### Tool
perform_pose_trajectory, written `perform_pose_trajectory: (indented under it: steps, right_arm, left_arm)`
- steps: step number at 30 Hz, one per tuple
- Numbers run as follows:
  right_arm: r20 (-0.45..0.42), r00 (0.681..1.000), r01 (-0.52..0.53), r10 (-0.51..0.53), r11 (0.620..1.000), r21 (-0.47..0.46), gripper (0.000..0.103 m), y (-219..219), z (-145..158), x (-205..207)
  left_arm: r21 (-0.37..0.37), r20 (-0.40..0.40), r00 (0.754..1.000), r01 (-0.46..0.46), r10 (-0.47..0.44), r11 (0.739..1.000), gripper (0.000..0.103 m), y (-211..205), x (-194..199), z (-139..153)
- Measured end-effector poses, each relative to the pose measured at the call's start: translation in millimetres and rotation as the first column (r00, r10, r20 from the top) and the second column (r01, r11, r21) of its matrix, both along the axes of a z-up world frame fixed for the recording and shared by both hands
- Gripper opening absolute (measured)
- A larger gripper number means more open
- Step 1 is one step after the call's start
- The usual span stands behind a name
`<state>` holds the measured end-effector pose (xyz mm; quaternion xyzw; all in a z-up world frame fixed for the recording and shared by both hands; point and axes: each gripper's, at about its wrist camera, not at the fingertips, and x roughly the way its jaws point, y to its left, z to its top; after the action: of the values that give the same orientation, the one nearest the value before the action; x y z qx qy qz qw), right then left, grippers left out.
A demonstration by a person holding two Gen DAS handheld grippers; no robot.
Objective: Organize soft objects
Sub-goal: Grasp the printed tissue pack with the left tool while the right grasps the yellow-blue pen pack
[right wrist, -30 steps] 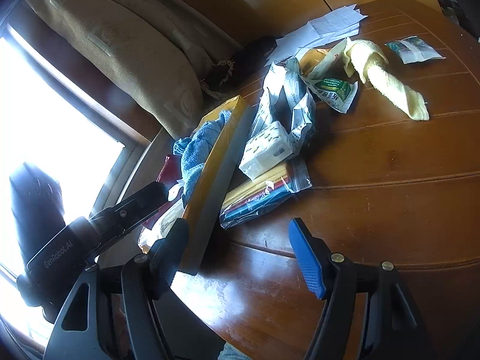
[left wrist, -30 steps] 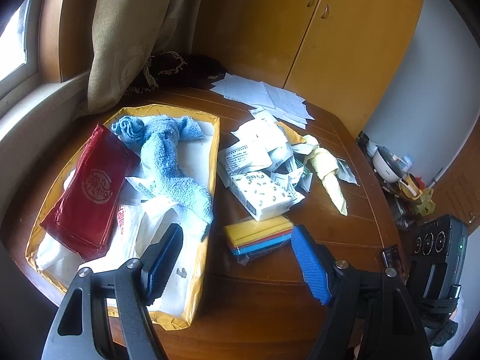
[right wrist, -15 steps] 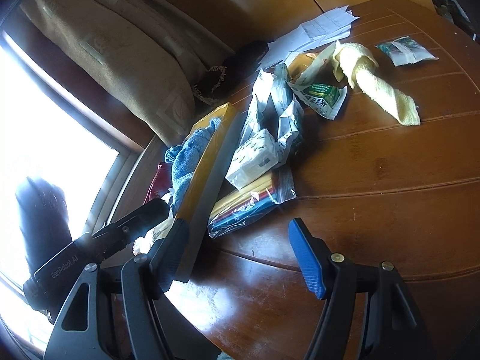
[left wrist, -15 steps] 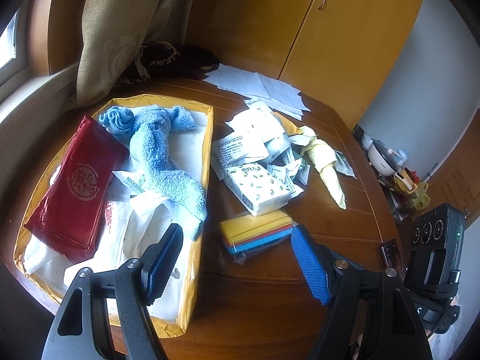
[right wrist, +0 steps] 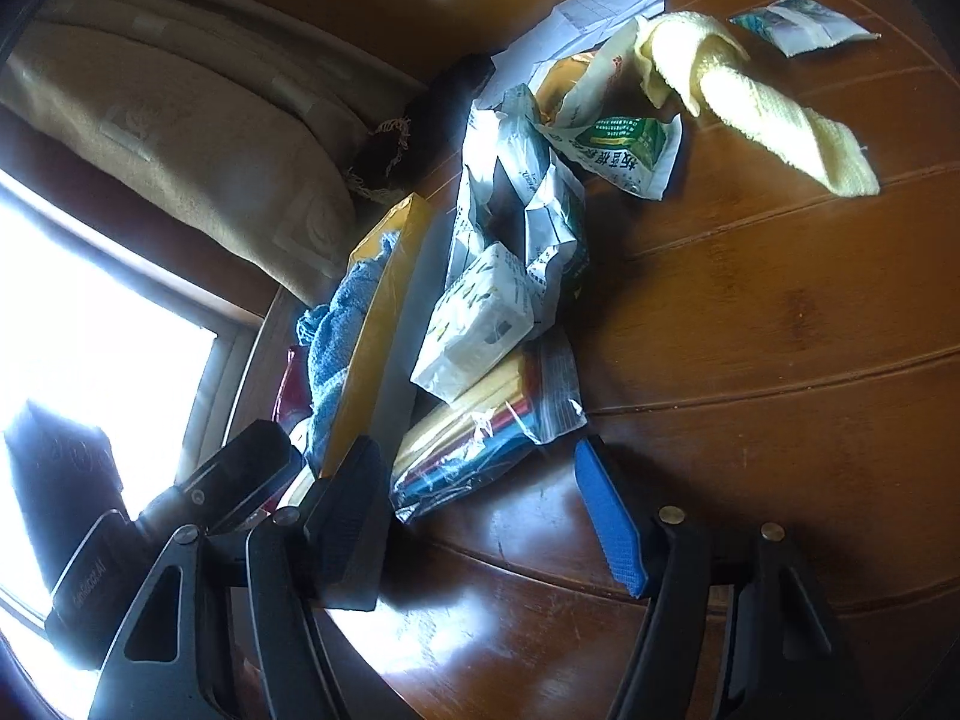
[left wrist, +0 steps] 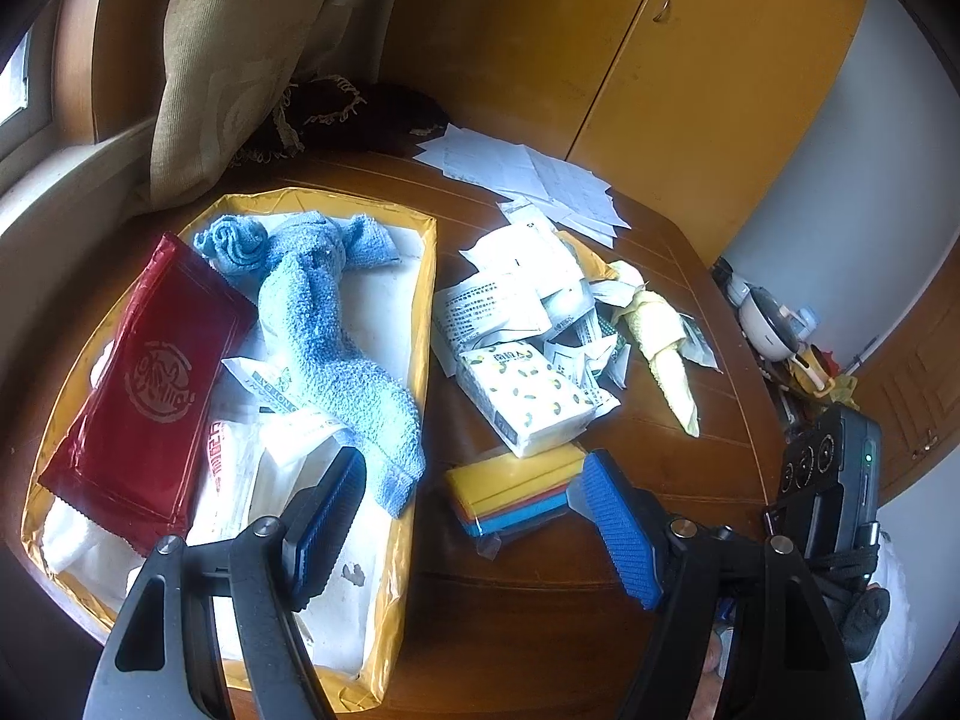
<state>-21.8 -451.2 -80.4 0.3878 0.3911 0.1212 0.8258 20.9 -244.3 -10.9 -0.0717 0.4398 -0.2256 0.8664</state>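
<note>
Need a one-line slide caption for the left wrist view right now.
Open left gripper above the yellow tray holding a blue towel; sponge pack waits beside it.

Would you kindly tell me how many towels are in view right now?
2. The blue towel lies inside the yellow tray. The yellow towel lies on the wooden table, beside the heap of packets, which could hide more.

On the table (left wrist: pixel 540 630), a box (left wrist: pixel 420 360) sits left, holding a towel (left wrist: pixel 327 324) with a pouch (left wrist: pixel 150 378) to its left. Right of the box lie packets (left wrist: pixel 510 300), with a sponge pack (left wrist: pixel 516 495) nearer and papers (left wrist: pixel 528 174) farther.
</note>
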Motion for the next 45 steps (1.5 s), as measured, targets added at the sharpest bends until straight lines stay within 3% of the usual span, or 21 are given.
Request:
perform_pose_trajectory:
  steps: [1,3,7,14,20,23,26,29,32,34,36,40,45]
  right_arm:
    - [-0.008,1.0,0.014,-0.013,1.0,0.01,0.065,0.3,-0.1,2.9]
    - [-0.033,0.999,0.041,-0.04,0.999,0.009,0.05,-0.3,-2.1,8.6]
    - [-0.065,0.994,0.085,-0.083,0.996,0.029,0.031,-8.6,-9.1,13.1]
    - [-0.047,0.997,0.066,-0.062,0.995,0.069,0.013,-23.0,-15.2,-2.0]
    - [-0.015,0.997,0.08,-0.079,0.995,0.065,0.01,-38.5,-5.2,-25.4]
    - [0.009,0.994,0.105,-0.105,0.994,0.015,0.01,-41.9,2.9,-35.1]
    - [0.032,0.99,0.14,-0.139,0.989,-0.04,0.01,-45.3,11.4,-44.0]
    - [0.047,0.986,0.165,-0.162,0.983,-0.081,0.01,-49.2,17.0,-48.2]
    - [0.041,0.984,0.173,-0.171,0.982,-0.077,0.01,-52.4,16.3,-49.6]
    - [0.039,0.985,0.172,-0.17,0.983,-0.066,0.01,-53.5,14.1,-47.6]
    - [0.036,0.986,0.164,-0.162,0.985,-0.045,0.011,-55.5,11.6,-45.1]
    - [0.025,0.984,0.177,-0.176,0.984,-0.01,0.014,-58.8,7.0,-44.9]
    - [-0.012,0.986,0.164,-0.164,0.986,0.01,0.028,-53.2,-1.3,-36.0]
  left_arm:
    - [0.003,-0.001,1.0,-0.001,0.001,1.0,0.078,0.0,0.6,0.3]
    - [0.007,-0.002,1.0,0.002,-0.002,1.0,0.078,-1.5,2.1,0.8]
    - [0.019,0.0,1.0,0.006,-0.006,1.0,0.078,-4.8,2.1,1.1]
    - [0.073,0.002,1.0,0.019,-0.019,0.997,0.078,-21.0,9.3,2.1]
    - [0.153,-0.035,0.998,0.062,-0.058,0.986,0.078,-62.3,34.1,-1.7]
    - [0.23,-0.028,1.0,0.017,-0.011,0.973,0.078,-80.6,45.7,-7.5]
    - [0.332,-0.054,0.998,0.054,-0.038,0.942,0.078,-100.7,54.7,-24.5]
    - [0.368,-0.088,0.996,0.047,-0.016,0.929,0.078,-105.7,57.8,-38.3]
    - [0.42,-0.063,0.998,0.045,-0.02,0.907,0.076,-112.2,56.6,-45.0]
    - [0.416,-0.082,0.997,0.046,-0.013,0.908,0.061,-111.7,59.8,-51.0]
    - [0.422,-0.055,0.998,0.036,-0.014,0.906,0.06,-111.3,56.4,-49.8]
    - [0.366,-0.058,0.997,0.07,-0.052,0.928,0.058,-103.8,45.6,-46.6]
    - [0.319,-0.076,0.993,0.114,-0.095,0.941,0.058,-96.2,29.4,-42.8]
